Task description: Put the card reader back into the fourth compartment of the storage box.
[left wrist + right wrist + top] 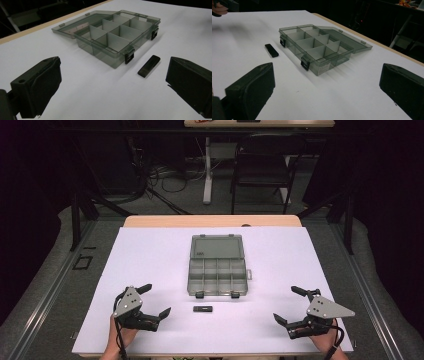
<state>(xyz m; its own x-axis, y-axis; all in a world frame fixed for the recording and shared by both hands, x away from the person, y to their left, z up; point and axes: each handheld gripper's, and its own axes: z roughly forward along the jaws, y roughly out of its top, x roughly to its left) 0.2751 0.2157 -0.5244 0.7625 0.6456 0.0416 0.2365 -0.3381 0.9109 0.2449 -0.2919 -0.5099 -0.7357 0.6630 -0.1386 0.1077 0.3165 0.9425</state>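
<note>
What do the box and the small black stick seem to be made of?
Box: looks like smoky clear plastic; its dividers show through the walls, with black latches in front. Stick: probably black plastic with a slight sheen; too small to be sure.

The left gripper (153, 301) and the right gripper (288, 305) are built alike: each is black, with two jaws that end in blocky matte pads, and each carries a grey three-cornered plate (127, 302) on top, dotted with small dark screws. A round hole sits near the corner of one left pad (37, 82). A black cable (120, 342) trails back from each gripper along the wrist. The hands and forearms are bare, with no sleeves or gloves.
</note>
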